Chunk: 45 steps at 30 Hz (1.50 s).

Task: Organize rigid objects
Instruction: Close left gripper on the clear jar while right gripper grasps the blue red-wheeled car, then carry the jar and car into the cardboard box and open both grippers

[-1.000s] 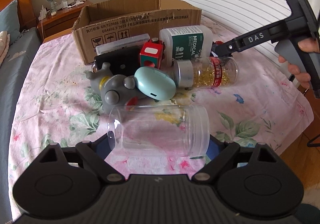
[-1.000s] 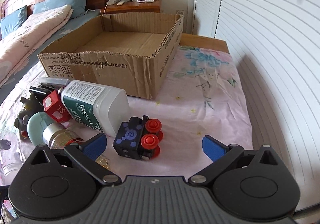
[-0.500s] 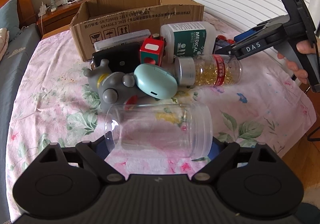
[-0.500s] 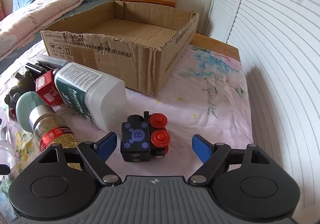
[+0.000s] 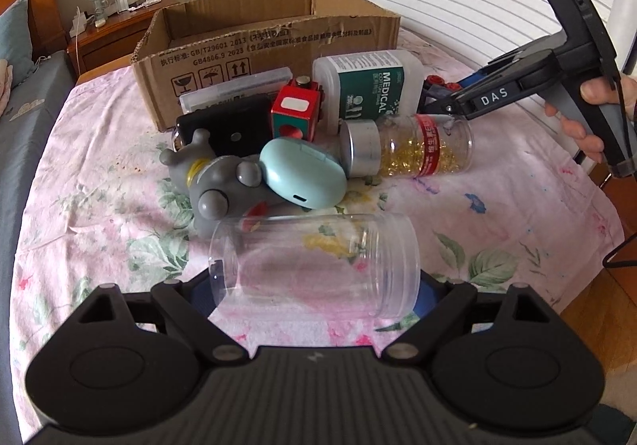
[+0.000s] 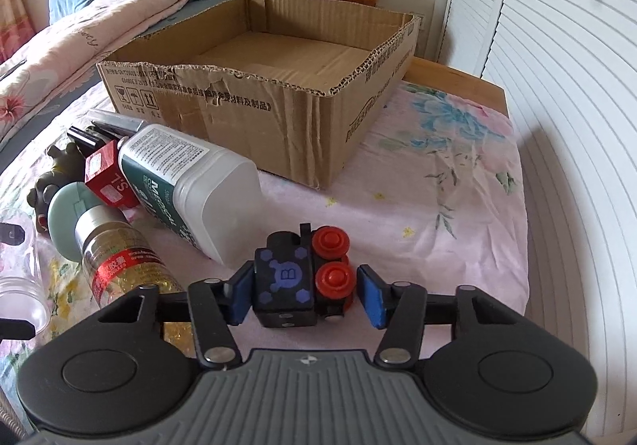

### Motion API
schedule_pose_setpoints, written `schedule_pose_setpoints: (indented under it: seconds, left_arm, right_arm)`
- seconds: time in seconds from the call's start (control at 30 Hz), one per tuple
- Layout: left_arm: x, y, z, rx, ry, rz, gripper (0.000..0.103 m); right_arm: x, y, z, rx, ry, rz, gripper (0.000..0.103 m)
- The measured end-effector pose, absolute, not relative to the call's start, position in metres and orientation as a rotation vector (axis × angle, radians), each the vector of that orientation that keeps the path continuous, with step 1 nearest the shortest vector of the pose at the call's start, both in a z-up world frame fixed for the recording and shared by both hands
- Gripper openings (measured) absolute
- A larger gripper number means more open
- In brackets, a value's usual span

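Note:
A clear plastic jar (image 5: 314,266) lies crosswise between the jaws of my left gripper (image 5: 316,285), which grips it end to end just over the floral bedsheet. My right gripper (image 6: 304,295) has closed on a black toy train (image 6: 286,278) with red wheels; its blue pads (image 6: 241,295) sit at the toy's two sides. In the left wrist view the right gripper (image 5: 434,98) reaches in from the right, held by a hand (image 5: 585,126). An open cardboard box (image 6: 254,79) stands behind the toy and looks empty.
A pile lies left of the train: a white medical bottle (image 5: 370,86), a bottle of gold capsules (image 5: 414,146), a mint case (image 5: 302,172), a grey toy figure (image 5: 215,186), a red cube (image 5: 294,114) and a black device (image 5: 235,126). The bed's edge (image 5: 589,285) is at the right.
The right gripper's jaws went from wide open to closed around the toy train, and the gripper rolled a little. The left gripper and its jar stayed put.

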<state>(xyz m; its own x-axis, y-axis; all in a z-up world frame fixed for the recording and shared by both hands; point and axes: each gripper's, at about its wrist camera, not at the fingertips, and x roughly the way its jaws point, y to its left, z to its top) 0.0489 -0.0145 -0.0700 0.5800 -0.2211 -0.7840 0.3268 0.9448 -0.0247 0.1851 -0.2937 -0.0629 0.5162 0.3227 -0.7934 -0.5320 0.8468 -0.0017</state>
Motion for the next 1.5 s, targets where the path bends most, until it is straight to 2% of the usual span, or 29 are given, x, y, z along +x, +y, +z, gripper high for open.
schedule_pose_setpoints:
  seconds: [0.53,0.83,1.17,1.5]
  left_arm:
    - [0.05,-0.013,-0.044,0.14,0.913,-0.378,0.09]
    - [0.067,-0.011,0.001,0.187,0.862,-0.406,0.09]
    - [0.159,-0.009,0.049,0.219,0.765,-0.346,0.09]
    - [0.274,-0.016,0.034,0.198,0.791,-0.265,0.09]
  right_arm:
    - [0.163,-0.299,-0.043,-0.34,0.886,0.483,0.055]
    - [0.154,-0.306,0.002,-0.297,0.826,0.513,0.055]
    - [0.172,-0.284,0.046,-0.285,0.743,0.536,0.055]
    - [0.207,-0.264,0.057,-0.28,0.745,0.535,0.055]
